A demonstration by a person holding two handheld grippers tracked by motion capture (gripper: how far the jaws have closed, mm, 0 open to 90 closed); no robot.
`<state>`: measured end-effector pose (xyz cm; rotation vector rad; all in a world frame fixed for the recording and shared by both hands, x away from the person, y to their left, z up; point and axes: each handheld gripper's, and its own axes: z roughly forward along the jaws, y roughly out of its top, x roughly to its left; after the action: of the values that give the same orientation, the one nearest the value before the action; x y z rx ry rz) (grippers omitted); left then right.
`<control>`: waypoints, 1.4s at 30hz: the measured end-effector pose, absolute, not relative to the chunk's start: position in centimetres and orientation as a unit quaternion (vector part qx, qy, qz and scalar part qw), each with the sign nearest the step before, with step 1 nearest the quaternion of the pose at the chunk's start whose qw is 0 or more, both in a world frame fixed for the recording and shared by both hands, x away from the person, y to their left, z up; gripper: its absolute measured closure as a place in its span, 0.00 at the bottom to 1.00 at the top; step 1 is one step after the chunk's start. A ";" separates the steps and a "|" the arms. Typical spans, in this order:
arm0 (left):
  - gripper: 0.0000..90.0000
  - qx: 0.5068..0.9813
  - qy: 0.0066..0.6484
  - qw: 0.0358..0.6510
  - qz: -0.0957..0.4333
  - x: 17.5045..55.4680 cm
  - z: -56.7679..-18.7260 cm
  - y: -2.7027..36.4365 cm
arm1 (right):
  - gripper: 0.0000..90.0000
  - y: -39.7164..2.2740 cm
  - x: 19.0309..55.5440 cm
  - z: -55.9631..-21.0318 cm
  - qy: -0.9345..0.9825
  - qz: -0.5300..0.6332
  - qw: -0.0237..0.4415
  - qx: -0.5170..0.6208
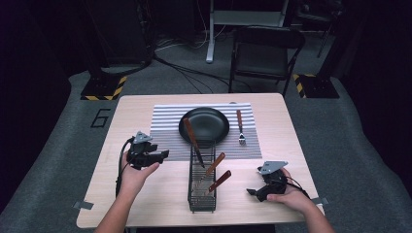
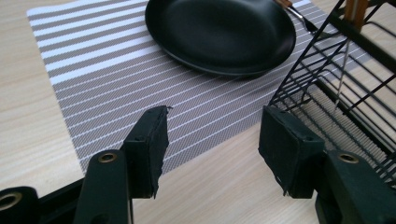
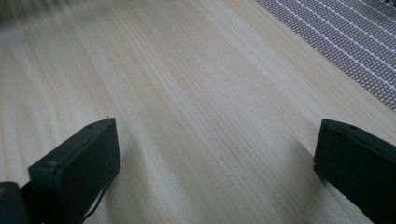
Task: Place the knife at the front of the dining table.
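Observation:
A black plate lies on a striped placemat, with a wooden-handled fork to its right. A black wire rack in front of the plate holds three wooden-handled utensils. My left gripper hovers left of the rack, pointing right, jaws open and empty. In the left gripper view the left gripper faces the placemat, the plate and the rack. My right gripper rests right of the rack, open. The right gripper looks over bare wood with nothing between its jaws.
The wooden table has bare wood on both sides of the rack. A corner of the placemat lies beyond the right gripper. A folding chair stands on the floor behind the table.

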<state>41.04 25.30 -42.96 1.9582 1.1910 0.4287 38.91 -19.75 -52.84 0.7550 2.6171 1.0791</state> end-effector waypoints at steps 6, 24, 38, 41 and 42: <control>0.50 0.775 0.459 0.402 0.162 41.5 -42.0 24.4 | 0.00 -19.7 38.9 -52.8 0.888 0.366 0.105 0.256; 0.54 0.787 0.432 0.416 0.143 42.2 -40.5 22.0 | 0.00 -19.8 38.9 -52.8 0.888 0.366 0.105 0.256; 0.60 0.793 0.410 0.428 0.136 42.8 -39.7 20.0 | 0.00 -19.8 39.0 -52.8 0.889 0.367 0.106 0.254; 0.60 0.795 0.407 0.428 0.136 42.9 -39.7 19.6 | 0.00 -19.8 39.0 -52.8 0.889 0.366 0.106 0.254; 0.61 0.795 0.406 0.430 0.134 43.0 -39.8 19.5 | 0.00 -19.8 39.0 -52.8 0.889 0.366 0.106 0.255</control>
<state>42.96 19.52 -39.78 1.9839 1.0132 0.3338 38.95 -19.78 -52.84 0.7500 2.6182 1.0797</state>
